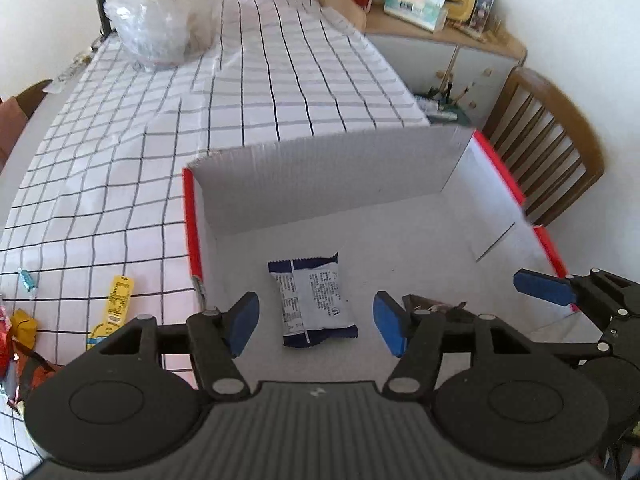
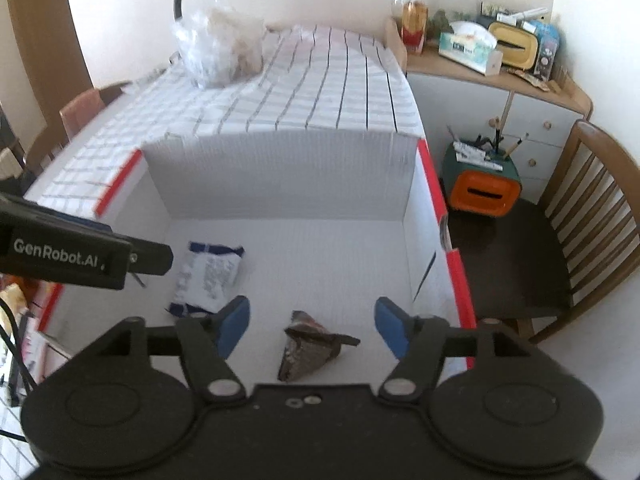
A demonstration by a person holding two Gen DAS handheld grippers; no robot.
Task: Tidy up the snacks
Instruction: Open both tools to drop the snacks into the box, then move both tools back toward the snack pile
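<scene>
Item: blue-and-white crinkled foil snack packet (image 1: 313, 299), flat on white cardboard box (image 1: 320, 172) floor at twelve o'clock of wide-open, empty left gripper (image 1: 316, 322); likely light, soft, slippery, best pinched across its middle; right gripper (image 2: 312, 326) likewise open, empty.

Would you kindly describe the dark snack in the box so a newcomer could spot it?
Find the white, red-edged cardboard box on the checked tablecloth. On its floor, right of the flat blue-and-white packet, lies the dark triangular wrapped snack, the only peaked one.
</scene>
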